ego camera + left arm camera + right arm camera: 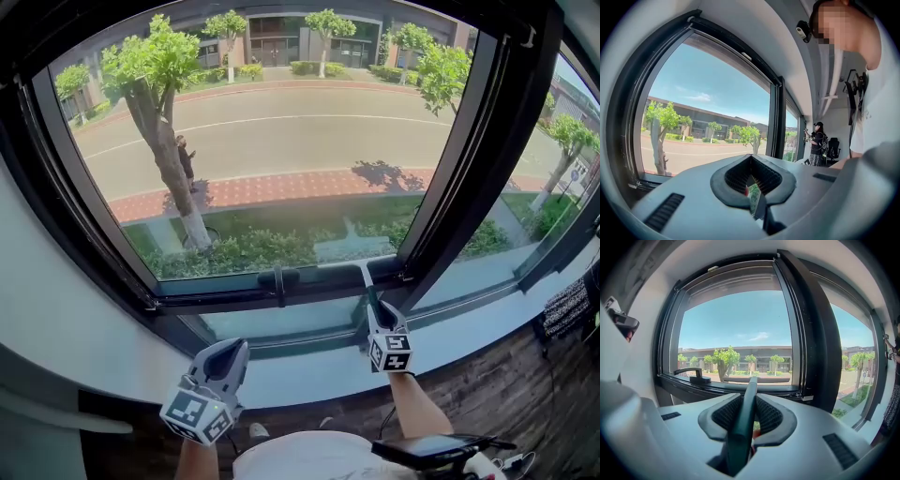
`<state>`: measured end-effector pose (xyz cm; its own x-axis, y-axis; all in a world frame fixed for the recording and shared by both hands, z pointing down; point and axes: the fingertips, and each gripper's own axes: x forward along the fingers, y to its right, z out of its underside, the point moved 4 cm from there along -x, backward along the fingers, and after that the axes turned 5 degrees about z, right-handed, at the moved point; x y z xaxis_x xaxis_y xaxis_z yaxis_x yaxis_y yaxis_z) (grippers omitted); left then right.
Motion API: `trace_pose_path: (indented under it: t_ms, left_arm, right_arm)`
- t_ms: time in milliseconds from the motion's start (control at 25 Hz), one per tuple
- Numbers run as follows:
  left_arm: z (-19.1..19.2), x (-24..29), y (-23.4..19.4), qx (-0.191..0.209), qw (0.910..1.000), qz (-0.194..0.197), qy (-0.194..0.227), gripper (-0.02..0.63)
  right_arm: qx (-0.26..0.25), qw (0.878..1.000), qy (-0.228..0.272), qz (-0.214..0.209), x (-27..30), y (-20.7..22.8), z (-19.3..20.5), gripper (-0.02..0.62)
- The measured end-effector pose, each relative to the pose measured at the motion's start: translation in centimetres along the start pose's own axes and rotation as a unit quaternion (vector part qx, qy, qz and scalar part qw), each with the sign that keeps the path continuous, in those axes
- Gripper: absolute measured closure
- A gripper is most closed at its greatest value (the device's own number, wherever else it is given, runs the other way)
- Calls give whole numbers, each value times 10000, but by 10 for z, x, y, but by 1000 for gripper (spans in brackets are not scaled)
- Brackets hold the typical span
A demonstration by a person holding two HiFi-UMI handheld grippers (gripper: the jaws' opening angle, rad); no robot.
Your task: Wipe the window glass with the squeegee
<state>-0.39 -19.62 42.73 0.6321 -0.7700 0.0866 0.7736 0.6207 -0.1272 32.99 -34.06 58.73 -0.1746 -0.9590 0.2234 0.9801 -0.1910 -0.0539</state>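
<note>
Squeegee (368,291) handle clamped in right gripper (377,315); left gripper (225,362) closed, empty. Keep it flat on glass (281,159), pressure even, strokes overlapping.

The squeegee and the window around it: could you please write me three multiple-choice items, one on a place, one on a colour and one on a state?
1. Where is the blade of the squeegee?
A. Low on the glass, by the bottom rail
B. At the top of the glass
C. On the floor

2. What colour is the window frame?
A. White
B. Black
C. Red

3. What state is the right gripper in?
A. Open and empty
B. Shut on a cloth
C. Shut on the squeegee's handle

Answers:
1 A: the head view shows the blade just above the lower rail.
2 B: the frame is black in every view.
3 C: the right gripper view shows its fingers pressed on the dark handle.
</note>
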Motion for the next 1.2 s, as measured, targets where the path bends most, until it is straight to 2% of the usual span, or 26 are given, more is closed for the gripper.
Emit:
trace_pose_path:
  t_ms: [240,440,560,840,1040,1200]
  left_arm:
    - [0,-8,-5,-16,9999,-132,29,588]
    - [-2,-23,-18,-22,9996,-258,149,588]
    - [-5,-31,-25,-38,9993,-298,224,589]
    - [-7,-53,-39,15,9990,-285,355,588]
    - [-11,-75,-52,75,9987,-280,424,588]
    - [-14,-88,-58,112,9987,-221,444,588]
  right_arm:
    - [391,9979,510,118,-26,-8,-34,492]
    - [451,9883,1429,274,-61,-25,-104,492]
    - [277,9766,2114,296,-79,-42,-162,492]
    - [146,9358,3521,92,-95,-91,-312,492]
    - [72,9122,4088,276,-91,-130,-401,492]
    - [-1,9039,4261,377,-81,-159,-449,492]
